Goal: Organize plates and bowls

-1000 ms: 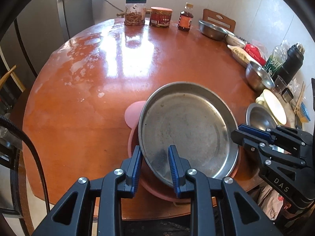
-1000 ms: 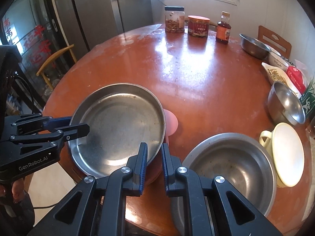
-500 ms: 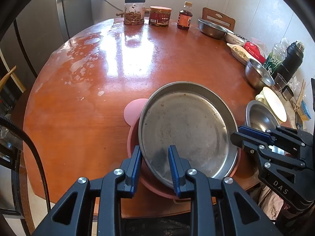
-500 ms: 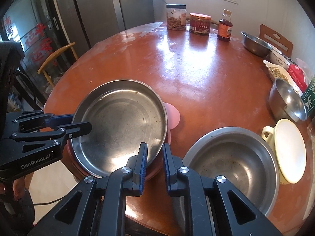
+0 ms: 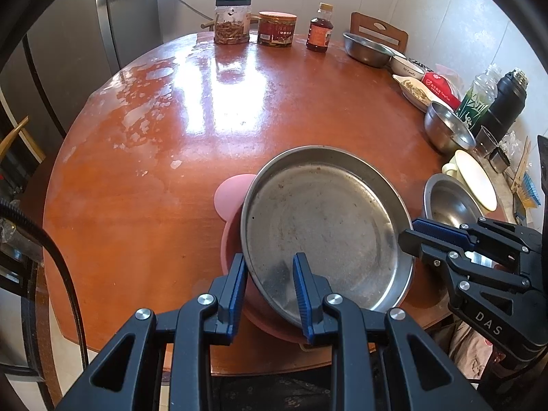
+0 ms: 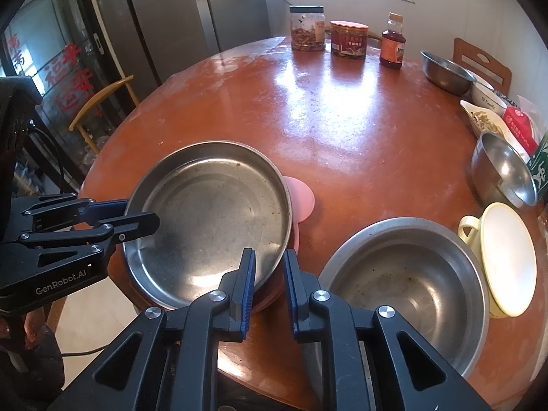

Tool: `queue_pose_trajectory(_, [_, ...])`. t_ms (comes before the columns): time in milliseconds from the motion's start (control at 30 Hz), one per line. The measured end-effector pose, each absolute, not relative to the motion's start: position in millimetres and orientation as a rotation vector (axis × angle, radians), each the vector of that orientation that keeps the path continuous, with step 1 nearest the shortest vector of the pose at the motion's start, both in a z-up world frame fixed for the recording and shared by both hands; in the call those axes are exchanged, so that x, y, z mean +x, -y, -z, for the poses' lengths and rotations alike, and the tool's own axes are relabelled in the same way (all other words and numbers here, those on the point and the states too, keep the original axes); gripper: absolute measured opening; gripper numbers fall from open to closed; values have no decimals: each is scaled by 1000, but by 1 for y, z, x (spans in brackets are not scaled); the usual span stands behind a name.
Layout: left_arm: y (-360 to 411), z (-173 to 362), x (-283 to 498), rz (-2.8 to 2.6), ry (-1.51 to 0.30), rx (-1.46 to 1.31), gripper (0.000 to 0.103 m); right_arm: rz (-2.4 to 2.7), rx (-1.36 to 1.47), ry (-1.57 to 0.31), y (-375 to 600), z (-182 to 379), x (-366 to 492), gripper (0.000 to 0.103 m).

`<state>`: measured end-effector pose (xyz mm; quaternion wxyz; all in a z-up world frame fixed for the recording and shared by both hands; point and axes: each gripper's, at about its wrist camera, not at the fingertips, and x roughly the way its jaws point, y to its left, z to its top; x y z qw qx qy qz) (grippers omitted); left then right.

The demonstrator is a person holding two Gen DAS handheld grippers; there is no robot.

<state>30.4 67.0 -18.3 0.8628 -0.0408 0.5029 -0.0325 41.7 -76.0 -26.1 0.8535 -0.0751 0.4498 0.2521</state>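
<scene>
A round steel plate [image 5: 325, 233] rests on a pink bowl with round ears [image 5: 233, 198] near the table's front edge. It also shows in the right wrist view [image 6: 212, 215], with the pink bowl [image 6: 303, 198] under it. My left gripper [image 5: 270, 284] straddles the plate's near rim, jaws partly open, one finger inside and one outside. My right gripper [image 6: 269, 284] straddles the plate's right rim the same way, jaws parted. A large steel bowl [image 6: 404, 281] stands to the right of the plate.
On the round wooden table [image 5: 191, 137]: a jar [image 5: 233, 20], a red tin [image 5: 276, 29] and a bottle [image 5: 319, 27] at the back. Steel bowls [image 5: 447, 126], a covered cream cup [image 5: 474, 179], a thermos [image 5: 507, 102] along the right edge. A chair [image 6: 99, 109] stands left.
The steel plate has come down onto the pink bowl. Both grippers' jaws have widened slightly on its rim. Both cameras have backed off a little.
</scene>
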Motion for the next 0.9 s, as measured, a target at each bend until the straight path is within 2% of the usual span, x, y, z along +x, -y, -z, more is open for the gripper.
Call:
queue_pose_trajectory(600, [-62,13,27,74,-1056,-68,35,-552,-165,-945,72,24,39,20])
queue_pose_trajectory(667, [-62,11,26,73,-1051,-68,37,-551,-164,-941,72,22,39,20])
queue_pose_trajectory(733, [-62,9,25,74,-1043,-70,48,-549,-161,-940,73,22,39,20])
queue_pose_trajectory(800, [-63,7,24,75,-1036,-73,50,-549,-157,-938,74,21,39,20])
queue_pose_trajectory(900, [-62,5,23,73,-1033,-71,50,-548,-148,-933,76,20,38,28])
